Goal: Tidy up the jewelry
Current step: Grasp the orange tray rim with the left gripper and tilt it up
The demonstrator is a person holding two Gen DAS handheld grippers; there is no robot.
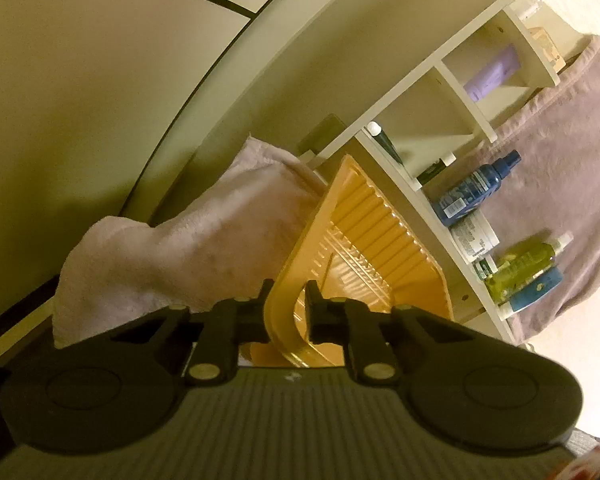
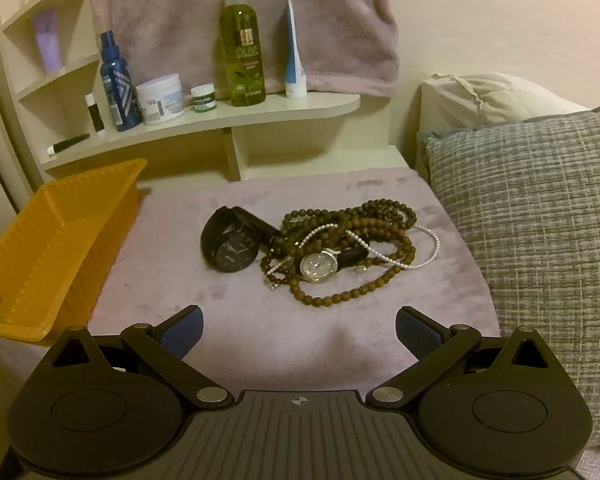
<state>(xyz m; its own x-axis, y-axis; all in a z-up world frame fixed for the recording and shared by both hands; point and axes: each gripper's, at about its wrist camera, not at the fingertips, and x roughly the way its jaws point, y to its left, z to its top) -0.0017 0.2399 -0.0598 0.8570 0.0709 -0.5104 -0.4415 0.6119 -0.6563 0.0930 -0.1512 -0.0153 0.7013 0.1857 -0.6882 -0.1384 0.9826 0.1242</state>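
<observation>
Bare cloth [image 2: 284, 340] lies before the jewelry pile [image 2: 340, 248]; tray [image 2: 52, 240] flanks it.

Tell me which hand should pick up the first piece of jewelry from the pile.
Right. The right gripper is open and faces the tangled jewelry pile; the left gripper is shut on the orange ribbed plastic tray.

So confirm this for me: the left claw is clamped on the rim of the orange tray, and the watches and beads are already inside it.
Not quite. The left claw is clamped on the orange tray rim, but the right wrist view shows the tray empty. The black watch, silver watch and beads lie in a tangle on the pink cloth beside it.
</observation>
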